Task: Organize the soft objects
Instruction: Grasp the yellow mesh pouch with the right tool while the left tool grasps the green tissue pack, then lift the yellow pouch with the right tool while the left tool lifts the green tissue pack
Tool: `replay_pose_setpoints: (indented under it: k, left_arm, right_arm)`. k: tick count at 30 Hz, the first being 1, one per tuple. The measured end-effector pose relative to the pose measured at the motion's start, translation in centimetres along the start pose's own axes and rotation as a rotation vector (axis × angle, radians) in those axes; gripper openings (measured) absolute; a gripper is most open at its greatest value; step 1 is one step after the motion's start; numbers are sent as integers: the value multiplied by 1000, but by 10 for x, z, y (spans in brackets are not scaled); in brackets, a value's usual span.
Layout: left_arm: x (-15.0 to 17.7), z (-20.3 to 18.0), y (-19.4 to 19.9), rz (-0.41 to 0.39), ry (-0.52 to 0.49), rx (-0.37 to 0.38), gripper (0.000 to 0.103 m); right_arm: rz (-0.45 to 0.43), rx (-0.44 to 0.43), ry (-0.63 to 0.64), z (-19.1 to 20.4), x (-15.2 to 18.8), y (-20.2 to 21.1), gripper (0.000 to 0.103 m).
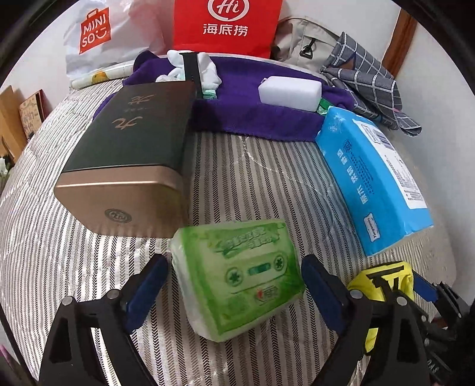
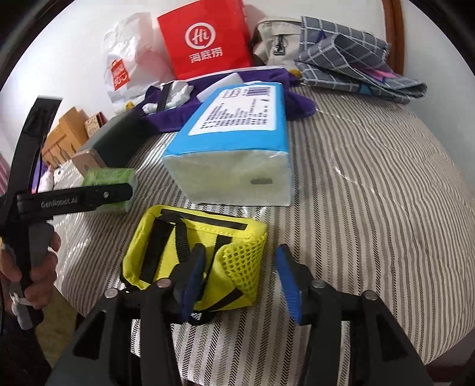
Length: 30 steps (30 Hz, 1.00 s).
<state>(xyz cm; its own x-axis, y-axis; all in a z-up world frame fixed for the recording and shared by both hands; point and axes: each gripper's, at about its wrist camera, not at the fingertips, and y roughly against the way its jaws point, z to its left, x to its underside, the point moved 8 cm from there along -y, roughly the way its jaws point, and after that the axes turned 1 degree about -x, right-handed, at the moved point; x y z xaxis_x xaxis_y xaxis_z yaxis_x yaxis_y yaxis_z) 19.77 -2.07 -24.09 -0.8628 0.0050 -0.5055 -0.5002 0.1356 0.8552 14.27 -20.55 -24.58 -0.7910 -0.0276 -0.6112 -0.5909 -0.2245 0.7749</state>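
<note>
this is a home, most likely a bedroom. the surface is a striped quilted bedcover [image 1: 255, 166], soft like a mattress, standing against a plain white wall [image 2: 439, 53]. shopping bags, one red [image 1: 227, 26] and one white [image 1: 98, 38], a beige backpack [image 1: 302, 38] and a checked cloth [image 1: 365, 80] lie along the wall.

A striped bed [image 1: 252, 166] is carrying a dark box [image 1: 133, 154], with a green tissue pack [image 1: 237, 276] just in front of it, a blue tissue pack [image 1: 374, 178] and yellow pouch [image 2: 193, 246] beyond that, and a purple towel [image 1: 261, 112] lying behind the box.
</note>
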Motion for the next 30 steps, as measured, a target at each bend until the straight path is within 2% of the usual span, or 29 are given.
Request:
replay_pose_setpoints:
  k: [5, 8, 11, 15, 26, 28, 30]
  left_arm:
    - [0, -1, -1, -2, -17, -12, 92]
    - [0, -2, -1, -9, -26, -12, 91]
    - [1, -4, 1, -18, -39, -3, 81]
    - [2, -5, 6, -13, -35, 24, 67]
    - [8, -3, 22, -44, -54, 33, 57]
    - [9, -2, 26, -49, -56, 33, 50]
    - [9, -2, 30, -57, -53, 45, 50]
  right_arm:
    - [-11, 14, 10, 1, 0, -1, 50]
    - [-12, 18, 11, 0, 0, -1, 46]
    - [-14, 13, 2, -2, 0, 0, 34]
    - [-7, -11, -21, -4, 0, 0, 32]
    - [-14, -37, -44, -6, 1, 14, 26]
    - [-19, -38, -47, -6, 1, 18, 24]
    - [-25, -37, -47, -5, 0, 22, 24]
